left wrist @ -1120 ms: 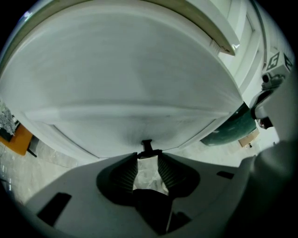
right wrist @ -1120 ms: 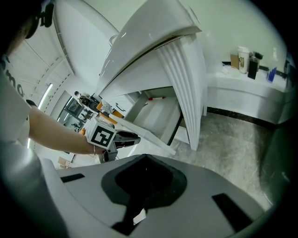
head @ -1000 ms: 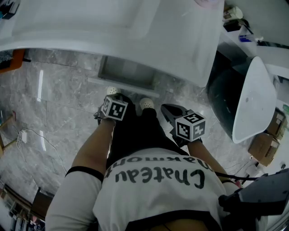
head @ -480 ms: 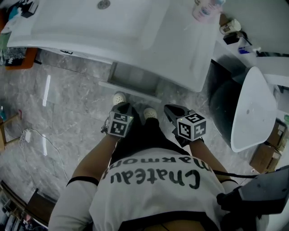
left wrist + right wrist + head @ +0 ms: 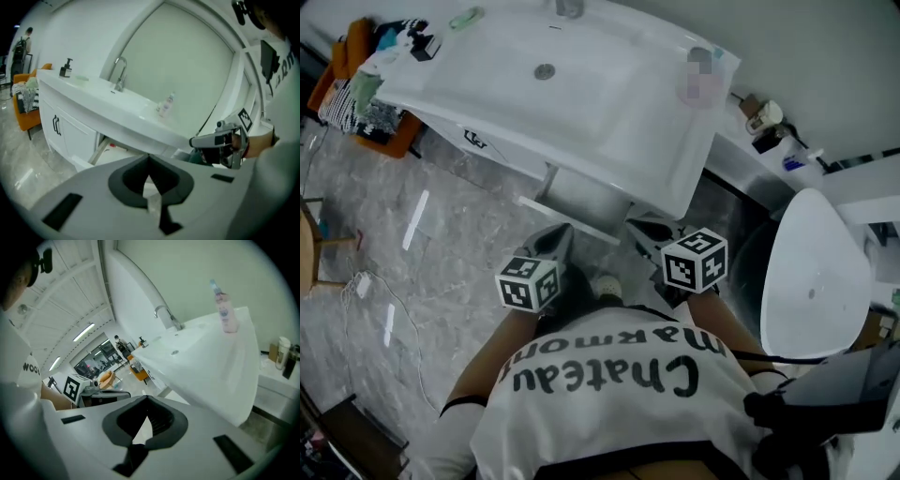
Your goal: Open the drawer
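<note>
Just ahead of the left hand-held gripper (image 5: 561, 232) lies the drawer (image 5: 589, 197).

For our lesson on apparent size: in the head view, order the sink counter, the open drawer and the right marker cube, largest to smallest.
1. sink counter
2. open drawer, partly hidden under the counter
3. right marker cube, nearer the camera, so enlarged

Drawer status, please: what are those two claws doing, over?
Left gripper shut, empty. Right gripper shut, empty. Drawer pulled out under the sink, neither gripper on it. Nothing seen blocking it.
</note>
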Available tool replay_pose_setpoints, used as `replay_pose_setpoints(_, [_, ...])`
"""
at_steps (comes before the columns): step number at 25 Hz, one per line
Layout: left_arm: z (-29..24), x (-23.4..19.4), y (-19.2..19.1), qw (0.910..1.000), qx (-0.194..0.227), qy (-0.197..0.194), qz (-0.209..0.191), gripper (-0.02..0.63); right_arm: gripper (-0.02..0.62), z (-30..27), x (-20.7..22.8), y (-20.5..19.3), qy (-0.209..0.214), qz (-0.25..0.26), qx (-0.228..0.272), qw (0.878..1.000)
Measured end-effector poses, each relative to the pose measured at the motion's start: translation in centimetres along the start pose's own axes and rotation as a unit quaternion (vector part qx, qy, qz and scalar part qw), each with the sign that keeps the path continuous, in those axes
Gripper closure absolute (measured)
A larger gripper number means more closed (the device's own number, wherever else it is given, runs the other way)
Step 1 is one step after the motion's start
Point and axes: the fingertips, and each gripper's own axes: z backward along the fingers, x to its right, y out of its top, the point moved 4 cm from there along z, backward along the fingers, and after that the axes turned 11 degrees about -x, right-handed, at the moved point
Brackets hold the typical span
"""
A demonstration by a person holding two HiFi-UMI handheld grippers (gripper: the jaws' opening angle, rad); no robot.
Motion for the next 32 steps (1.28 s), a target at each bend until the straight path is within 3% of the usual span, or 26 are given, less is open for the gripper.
replay_pose_setpoints(3, [1.8,2.1,2.7,0.9984,0.056,0.009,0.004,0.606,0.589,1.4,-1.4,3.1,0.014,0.066,0.025,0.997])
replay_pose_setpoints(7, [3.9,4.2,5.1,0.994,0.105,0.029,0.01,0.606,0.588,2.9,-2.8,5.2,0.0,0.164,0.041,0.986])
replay_pose_setpoints(10, [5.3,5.3,5.9,0.9908,0.127,0.046,0.009,0.606,0.589,3.6,-3.3,6.0,-0.001,0.196,0.049,0.979])
replay_pose_setpoints(19, [7.5,5.6,5.7,0.9838,0.149,0.099,0.009,0.606,0.588,3.9,-3.9,7.1,0.018,0.229,0.056,0.972])
replay_pose_setpoints(32, [7.2,6.4,5.6,0.9833,0.147,0.108,0.007,0.606,0.588,4.9,-3.3,6.0,0.019,0.227,0.052,0.972])
